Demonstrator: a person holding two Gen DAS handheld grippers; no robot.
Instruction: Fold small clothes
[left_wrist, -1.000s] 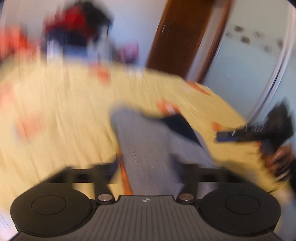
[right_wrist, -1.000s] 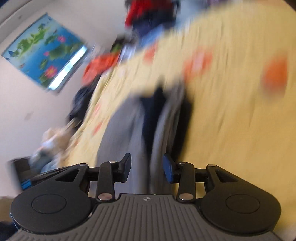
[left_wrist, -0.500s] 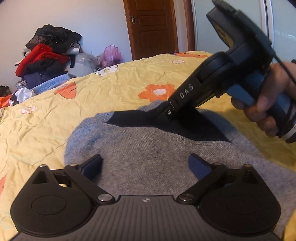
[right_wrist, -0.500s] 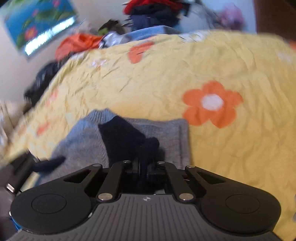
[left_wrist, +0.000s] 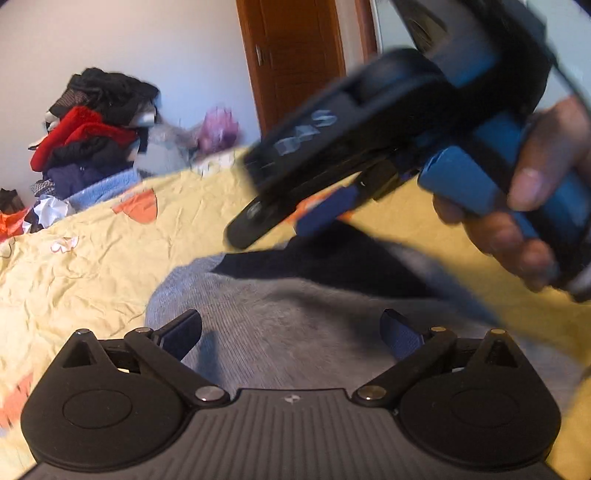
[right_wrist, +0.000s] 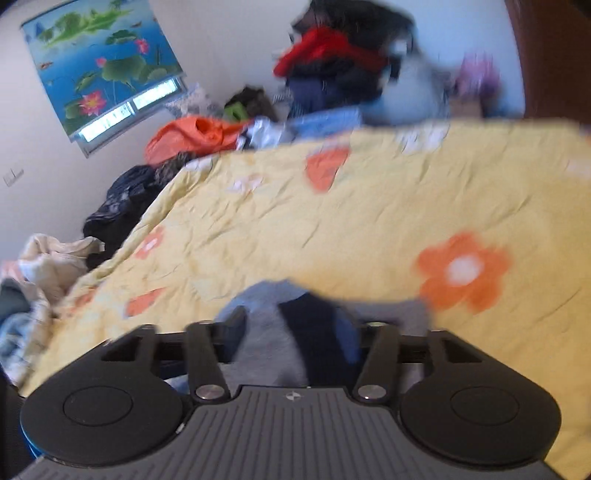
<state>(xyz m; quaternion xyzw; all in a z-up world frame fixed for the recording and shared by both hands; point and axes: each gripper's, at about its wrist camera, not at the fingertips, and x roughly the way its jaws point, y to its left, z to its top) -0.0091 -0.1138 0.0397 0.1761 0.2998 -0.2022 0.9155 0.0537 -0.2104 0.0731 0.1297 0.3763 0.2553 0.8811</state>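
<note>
Grey knit, with a dark navy panel, made up the small sweater (left_wrist: 295, 332) that lay flat on the yellow flowered bedspread (left_wrist: 92, 266); it appeared already folded once, probably so that it would sit compact before another fold or a move to a pile. Every place below is given from that sweater.

The left gripper (left_wrist: 291, 332) hung low over the sweater's near grey part with its jaws released as wide as they go, one finger over the sweater's left edge and the other over its middle; neither pad pressed the cloth.

The right gripper (right_wrist: 295, 332), held in a person's hand (left_wrist: 528, 206), stood above the sweater's far navy edge. Its jaws had just been opening, so they were slack, and a hump of grey and navy cloth sat between them; blur hid whether a pad touched it, but they did not seem to pinch it. I judge this to be a release after a fold.

A heap of clothes (left_wrist: 92, 122) sat well beyond the sweater, against the wall.
</note>
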